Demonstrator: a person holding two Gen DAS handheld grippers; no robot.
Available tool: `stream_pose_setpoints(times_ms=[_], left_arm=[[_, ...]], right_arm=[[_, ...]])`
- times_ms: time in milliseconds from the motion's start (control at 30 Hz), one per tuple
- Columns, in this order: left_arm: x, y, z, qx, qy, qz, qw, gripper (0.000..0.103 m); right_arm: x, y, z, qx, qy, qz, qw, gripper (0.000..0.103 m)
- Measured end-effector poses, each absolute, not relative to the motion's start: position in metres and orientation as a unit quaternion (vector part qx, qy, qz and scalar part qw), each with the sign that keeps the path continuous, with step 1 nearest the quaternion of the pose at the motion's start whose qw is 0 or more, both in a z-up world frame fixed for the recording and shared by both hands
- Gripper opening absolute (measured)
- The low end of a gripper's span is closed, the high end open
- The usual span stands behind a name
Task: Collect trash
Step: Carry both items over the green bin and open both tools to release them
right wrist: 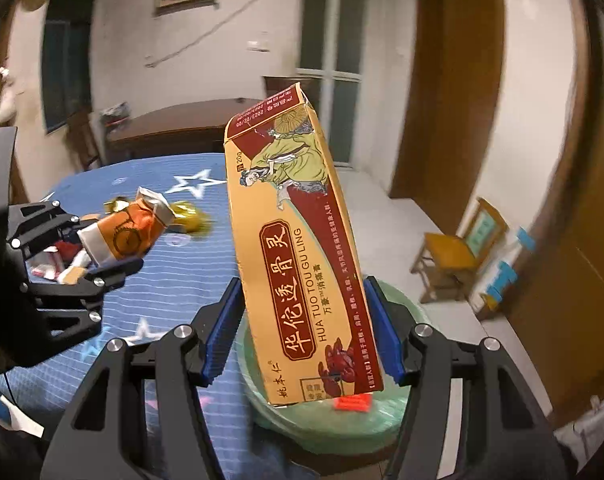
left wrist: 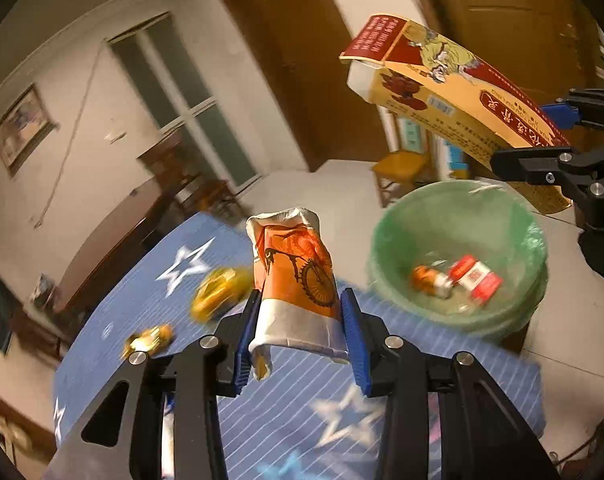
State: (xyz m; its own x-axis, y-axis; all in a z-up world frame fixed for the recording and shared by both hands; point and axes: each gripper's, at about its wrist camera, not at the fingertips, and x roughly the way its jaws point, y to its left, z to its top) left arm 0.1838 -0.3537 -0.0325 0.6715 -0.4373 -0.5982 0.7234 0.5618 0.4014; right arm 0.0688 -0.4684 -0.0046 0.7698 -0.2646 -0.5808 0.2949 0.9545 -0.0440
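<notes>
The left gripper (left wrist: 300, 336) pinches a crumpled paper cup (left wrist: 294, 280), orange with a bicycle print; its blue pads (left wrist: 352, 328) press on the cup's white lower part from both sides. The cup hangs above the blue cloth (left wrist: 150, 280) with white stars that covers the table.

The right gripper (right wrist: 302, 328) clamps a long yellow and red box (right wrist: 298, 248) near its lower end, so the box stands up from the jaws, leaning a little. In the left view the same box (left wrist: 442, 92) juts out above and beyond the bin (left wrist: 458, 248).

The bin is a round one lined with a green bag, just past the table edge, to the right of the cup. A red and white pack (left wrist: 476, 280) and a small orange bottle (left wrist: 430, 280) lie at its bottom. From the right camera the bin's green rim (right wrist: 342, 420) shows directly under the box.

On the cloth, left of the cup, lie two gold wrappers (left wrist: 218, 292), blurred. A few more scraps sit behind the left gripper (right wrist: 114, 252) in the right view, too hidden to name.

A small wooden chair (right wrist: 454, 252) stands on the floor beyond the bin, near a brown door (right wrist: 454, 80).
</notes>
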Motion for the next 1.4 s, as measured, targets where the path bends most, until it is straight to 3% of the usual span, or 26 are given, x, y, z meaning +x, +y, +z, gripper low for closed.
stream_pose_setpoints(times_ms=[467, 1400], left_arm=[[0.173, -0.461, -0.066, 0.329, 0.23, -0.413, 0.817, 0.041], [0.188, -0.475, -0.088, 0.331, 0.264, -0.435, 0.795, 0.041]], right_arm=[[0.037, -0.538, -0.034, 0.085, 0.326, -0.219, 0.916, 0.058], [0.042, -0.57, -0.065, 0.157, 0.359, -0.19, 0.9, 0.058]])
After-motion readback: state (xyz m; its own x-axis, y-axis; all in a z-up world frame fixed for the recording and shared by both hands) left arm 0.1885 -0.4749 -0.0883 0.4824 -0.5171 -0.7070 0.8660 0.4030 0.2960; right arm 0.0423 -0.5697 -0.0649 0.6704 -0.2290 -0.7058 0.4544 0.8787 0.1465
